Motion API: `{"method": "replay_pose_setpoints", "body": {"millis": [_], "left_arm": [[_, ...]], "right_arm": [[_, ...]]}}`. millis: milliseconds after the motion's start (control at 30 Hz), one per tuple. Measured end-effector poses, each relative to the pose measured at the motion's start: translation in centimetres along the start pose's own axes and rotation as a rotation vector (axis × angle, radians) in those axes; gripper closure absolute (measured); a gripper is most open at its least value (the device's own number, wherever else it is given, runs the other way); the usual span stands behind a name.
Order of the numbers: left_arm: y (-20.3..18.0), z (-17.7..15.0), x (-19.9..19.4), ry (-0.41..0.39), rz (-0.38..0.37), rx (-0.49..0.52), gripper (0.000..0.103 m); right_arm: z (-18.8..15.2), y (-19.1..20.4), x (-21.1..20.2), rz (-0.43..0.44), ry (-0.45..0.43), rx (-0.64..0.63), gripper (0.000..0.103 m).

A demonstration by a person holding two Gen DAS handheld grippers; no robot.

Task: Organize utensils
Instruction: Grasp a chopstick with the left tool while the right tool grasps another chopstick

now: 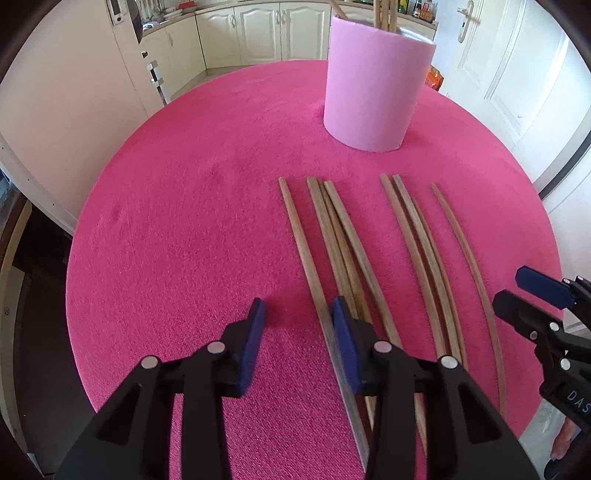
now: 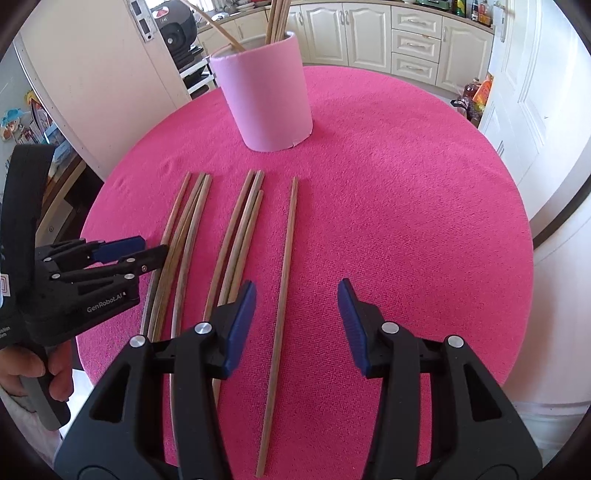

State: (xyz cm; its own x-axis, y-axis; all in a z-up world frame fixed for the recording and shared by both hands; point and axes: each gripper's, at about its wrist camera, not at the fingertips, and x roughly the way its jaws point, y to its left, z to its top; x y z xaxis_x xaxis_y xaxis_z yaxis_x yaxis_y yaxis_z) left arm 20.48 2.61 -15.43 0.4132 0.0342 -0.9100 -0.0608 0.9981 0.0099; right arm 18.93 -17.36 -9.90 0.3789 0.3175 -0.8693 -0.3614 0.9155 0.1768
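Note:
Several long wooden sticks (image 1: 332, 251) lie side by side on the round pink table (image 1: 184, 221), also seen in the right wrist view (image 2: 236, 236). A pink cylinder holder (image 1: 373, 85) stands behind them with a few sticks in it; it also shows in the right wrist view (image 2: 266, 88). My left gripper (image 1: 299, 314) is open and empty, just left of the leftmost stick (image 1: 303, 251). My right gripper (image 2: 297, 295) is open and empty, straddling the lone rightmost stick (image 2: 284, 266). Each gripper shows in the other's view: the right one (image 1: 543, 291) and the left one (image 2: 136, 251).
The table's front edge is near both grippers. Cream kitchen cabinets (image 1: 258, 33) and a white door (image 1: 517, 74) stand behind. A tall cream cabinet (image 2: 103, 74) is left of the table. Bottles and bags (image 2: 476, 96) sit on the floor at the right.

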Motion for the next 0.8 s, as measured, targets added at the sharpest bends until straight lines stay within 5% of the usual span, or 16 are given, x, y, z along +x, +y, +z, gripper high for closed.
{"method": "replay_pose_setpoints", "body": {"millis": [67,233,533,800], "left_arm": [[-0.2,0.0,0.0,-0.004,0.001,0.007,0.073],[-0.1,0.2,-0.2,-0.003,-0.023,-0.012,0.089],[1.3,0.2,-1.0,-0.016,-0.077,-0.059,0.095],[2.5,0.2,-3.6,-0.1,-0.134,-0.083,0.096]], "right_arm": [[0.0,0.1,0.3,-0.006,0.013,-0.005,0.069],[0.2,0.4,0.6,-0.008,0.028,-0.019,0.069],[0.9,0.8,2.3,-0.019,0.066,-0.038,0.094],[0.4,-1.2,0.8,0.035,-0.017,0.024,0.098]]}}
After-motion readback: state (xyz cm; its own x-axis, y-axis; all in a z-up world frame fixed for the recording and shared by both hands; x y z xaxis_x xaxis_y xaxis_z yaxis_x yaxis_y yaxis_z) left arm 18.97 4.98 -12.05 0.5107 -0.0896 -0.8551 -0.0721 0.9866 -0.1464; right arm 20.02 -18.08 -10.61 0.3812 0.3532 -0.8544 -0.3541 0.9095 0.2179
